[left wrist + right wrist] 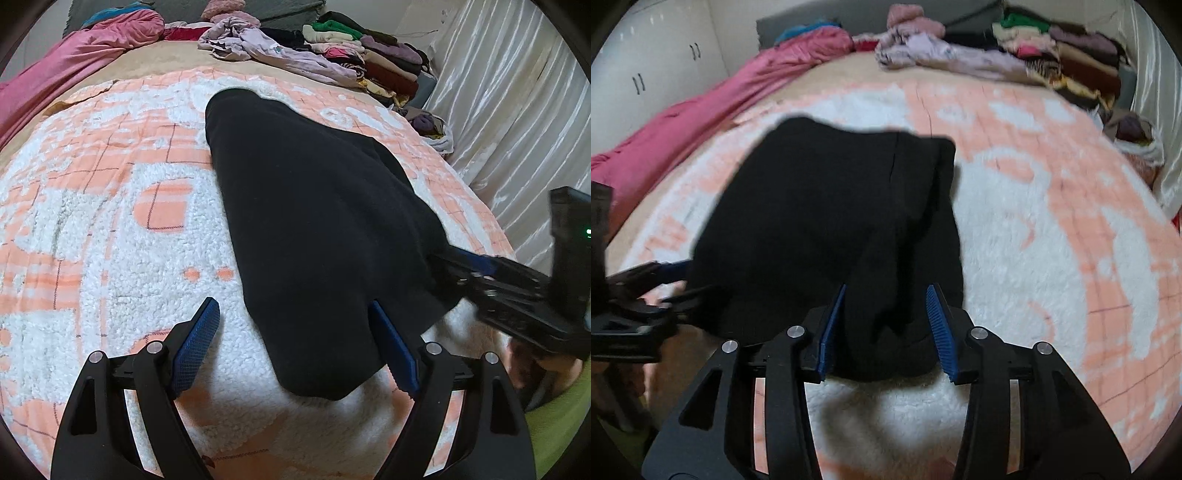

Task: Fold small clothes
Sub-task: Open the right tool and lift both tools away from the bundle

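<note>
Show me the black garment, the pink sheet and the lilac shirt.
black garment (314, 221): left wrist view, its middle.
pink sheet (74, 59): left wrist view, wrinkled part.
lilac shirt (280, 55): left wrist view, its body.

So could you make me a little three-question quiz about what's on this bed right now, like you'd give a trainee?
1. True or false: the left tongs are clamped shut on the black garment.
2. What lies under the black garment? A) bare wood B) the peach and white fleecy blanket C) a metal tray
3. Fill in: at the far end of the bed, beside the stack of folded clothes, lies a crumpled ______ garment.

Key: 1 false, their jaws stand wide apart with the garment's near end between them. 2 B. 3 lilac.
</note>
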A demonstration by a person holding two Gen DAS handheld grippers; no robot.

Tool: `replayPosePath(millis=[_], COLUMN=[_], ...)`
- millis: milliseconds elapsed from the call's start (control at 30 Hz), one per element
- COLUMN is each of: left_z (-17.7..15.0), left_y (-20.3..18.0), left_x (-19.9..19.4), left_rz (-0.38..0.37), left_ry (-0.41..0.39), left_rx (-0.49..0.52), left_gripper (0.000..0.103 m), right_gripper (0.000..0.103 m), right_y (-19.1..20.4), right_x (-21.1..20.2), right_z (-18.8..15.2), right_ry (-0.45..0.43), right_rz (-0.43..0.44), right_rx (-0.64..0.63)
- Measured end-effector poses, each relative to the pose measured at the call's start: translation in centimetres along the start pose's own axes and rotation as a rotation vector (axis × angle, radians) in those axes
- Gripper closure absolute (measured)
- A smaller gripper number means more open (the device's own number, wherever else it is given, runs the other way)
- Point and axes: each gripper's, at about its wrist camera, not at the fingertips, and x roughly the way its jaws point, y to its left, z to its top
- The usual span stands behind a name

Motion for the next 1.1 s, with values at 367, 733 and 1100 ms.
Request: replayPosePath(millis=[367, 733, 1100], left_z=[-0.1, -0.5, -2.2], left_y=[0.1, 0.5, -0.3], left_x=[-1.4, -5.4, -9.2], left_rz=[0.010, 0.079, 0.137], left_ry=[-0.026, -0.111, -0.197], left_rx=[0.002, -0.003, 0.033], left_gripper=[0.020, 0.005, 0.004], right_gripper=[0.031, 0.009, 0.009], right_y=[0.1, -0.4, 0.8], right_x=[-3.6, -9.0, -12.0], right_z=[0.6, -1.0, -3.8], right_ry=[-0.152, -0.374, -0.486], right_rz=[-0.021, -0.024, -0.029], right_rx=[-0.002, 0.032, 0.016])
